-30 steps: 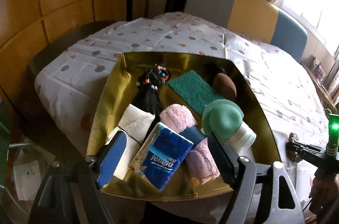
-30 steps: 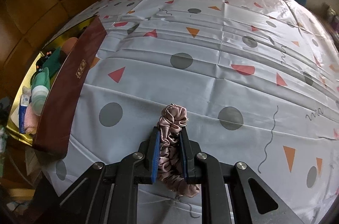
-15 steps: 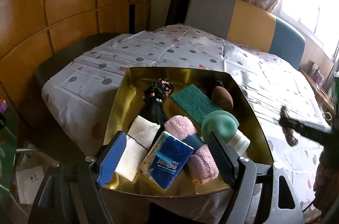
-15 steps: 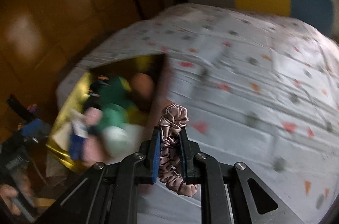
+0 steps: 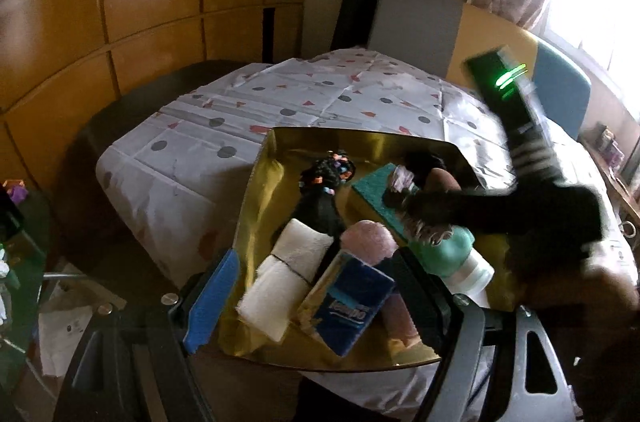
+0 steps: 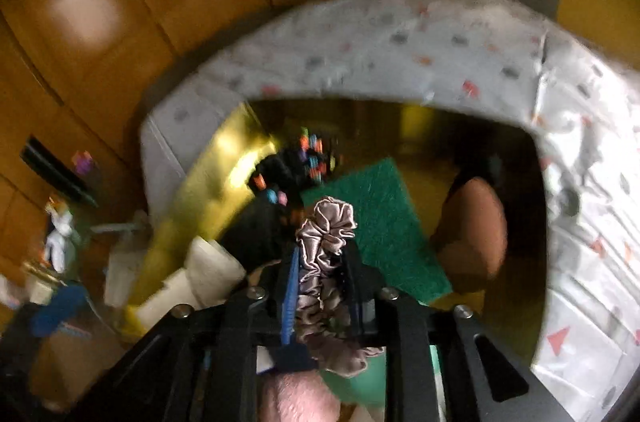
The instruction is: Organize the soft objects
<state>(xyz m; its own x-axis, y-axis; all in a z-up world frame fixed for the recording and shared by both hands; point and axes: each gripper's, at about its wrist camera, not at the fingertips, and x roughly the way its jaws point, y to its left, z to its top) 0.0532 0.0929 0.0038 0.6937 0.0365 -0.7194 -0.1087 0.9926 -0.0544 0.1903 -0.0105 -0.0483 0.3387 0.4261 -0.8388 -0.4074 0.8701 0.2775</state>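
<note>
Only right wrist view shows scrunchie [image 6: 326, 254] between opening tool [image 6: 320, 274].

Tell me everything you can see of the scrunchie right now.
The scrunchie is a dusty-pink, satin-looking fabric ring, gathered into shiny ruffles. It sits lengthwise between the right gripper fingers, whose jaws are opening; one end bunches out past the fingertips, the other hangs behind them. It is above the gold tray, over the green sponge and the black item beside it. The image is too blurred to show whether the pads still press it.
</note>
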